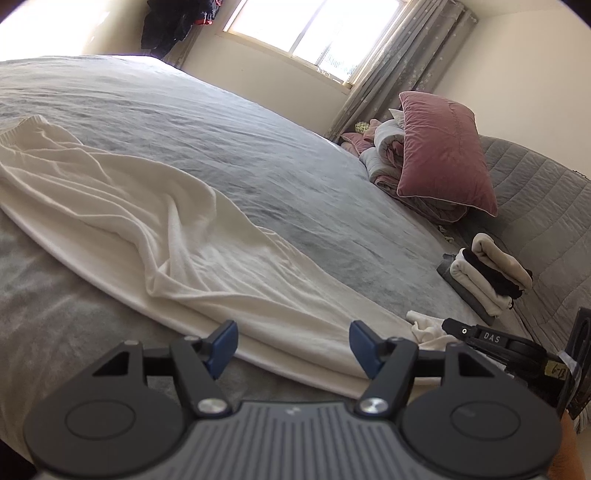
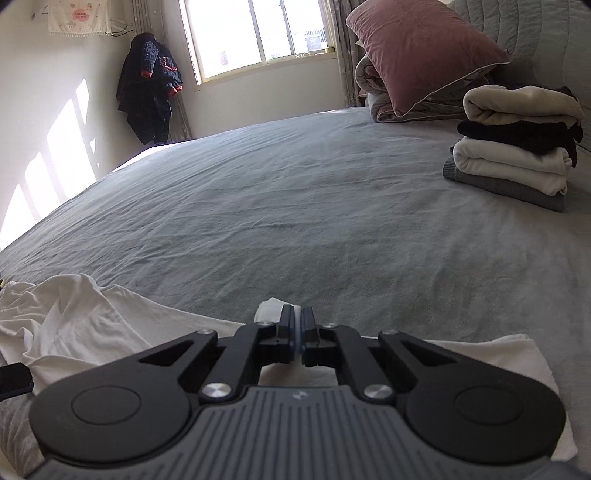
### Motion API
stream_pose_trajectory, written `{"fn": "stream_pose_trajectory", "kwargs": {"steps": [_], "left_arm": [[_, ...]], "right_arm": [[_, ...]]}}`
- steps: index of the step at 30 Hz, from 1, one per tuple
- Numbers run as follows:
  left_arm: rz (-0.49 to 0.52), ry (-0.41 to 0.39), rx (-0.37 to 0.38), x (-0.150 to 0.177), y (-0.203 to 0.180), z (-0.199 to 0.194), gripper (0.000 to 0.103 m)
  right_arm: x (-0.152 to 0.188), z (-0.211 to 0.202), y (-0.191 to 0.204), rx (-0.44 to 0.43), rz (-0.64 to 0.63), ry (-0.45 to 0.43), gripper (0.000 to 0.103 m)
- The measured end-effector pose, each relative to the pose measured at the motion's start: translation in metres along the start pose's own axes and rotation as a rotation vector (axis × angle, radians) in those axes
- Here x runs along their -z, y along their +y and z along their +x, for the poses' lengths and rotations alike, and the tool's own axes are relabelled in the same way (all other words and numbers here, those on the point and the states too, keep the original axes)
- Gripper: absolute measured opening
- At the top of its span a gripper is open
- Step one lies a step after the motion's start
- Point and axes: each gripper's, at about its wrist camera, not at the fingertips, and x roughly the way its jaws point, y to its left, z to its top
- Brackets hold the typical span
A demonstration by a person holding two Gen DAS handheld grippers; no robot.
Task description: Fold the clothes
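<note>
Bed (image 2: 295,192): wide, covered by a wrinkled grey sheet.
White garment (image 1: 155,229): spread long and rumpled along the near edge.
Folded stack (image 2: 517,147): cream, black, white and grey pieces.
Pink pillow (image 2: 421,48): propped on rolled bedding (image 1: 384,158).

Both my wrist cameras sit low over the bed (image 1: 258,155), angled slightly down toward the window (image 2: 255,33); each shows the folded stack (image 2: 517,144) at right.
</note>
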Motion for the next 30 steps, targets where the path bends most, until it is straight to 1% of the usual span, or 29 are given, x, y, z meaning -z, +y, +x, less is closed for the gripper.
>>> {"fn": "stream_pose_trajectory", "kwargs": {"steps": [5, 9, 11, 14, 16, 19, 21, 22, 23, 24, 28, 29, 30], "left_arm": [[0.023, 0.006, -0.002, 0.001, -0.002, -0.001, 0.068], [0.033, 0.007, -0.004, 0.001, -0.002, -0.003, 0.068], [0.035, 0.008, 0.000, 0.000, -0.001, -0.004, 0.068], [0.046, 0.009, 0.001, 0.001, 0.001, -0.006, 0.068], [0.058, 0.011, 0.002, 0.000, 0.003, -0.008, 0.068], [0.078, 0.014, 0.003, 0.000, 0.007, -0.013, 0.068], [0.093, 0.018, -0.005, -0.001, 0.011, -0.017, 0.068], [0.096, 0.019, -0.014, -0.002, 0.012, -0.019, 0.068], [0.095, 0.021, -0.021, -0.004, 0.013, -0.022, 0.068], [0.094, 0.024, -0.028, -0.006, 0.015, -0.026, 0.068], [0.115, 0.028, 0.004, -0.014, 0.017, -0.035, 0.068], [0.130, 0.034, 0.004, -0.016, 0.015, -0.037, 0.068], [0.158, 0.043, 0.002, -0.016, 0.014, -0.037, 0.068]], "right_arm": [[0.002, -0.041, -0.007, 0.097, 0.028, -0.136, 0.003], [0.013, -0.065, -0.014, 0.197, 0.056, -0.180, 0.002], [0.020, -0.070, -0.019, 0.233, 0.075, -0.170, 0.002], [0.032, -0.069, -0.029, 0.256, 0.114, -0.112, 0.002], [0.040, -0.067, -0.033, 0.277, 0.118, -0.077, 0.002], [0.048, -0.070, -0.037, 0.284, 0.122, -0.053, 0.002], [0.052, -0.077, -0.037, 0.273, 0.120, -0.054, 0.003], [0.054, -0.080, -0.037, 0.263, 0.113, -0.055, 0.006], [0.055, -0.083, -0.036, 0.250, 0.103, -0.057, 0.016], [0.055, -0.085, -0.035, 0.239, 0.088, -0.055, 0.016], [0.052, -0.091, -0.027, 0.214, 0.053, -0.041, 0.017], [0.051, -0.091, -0.024, 0.206, 0.053, -0.034, 0.020], [0.050, -0.092, -0.021, 0.194, 0.055, -0.030, 0.024]]}}
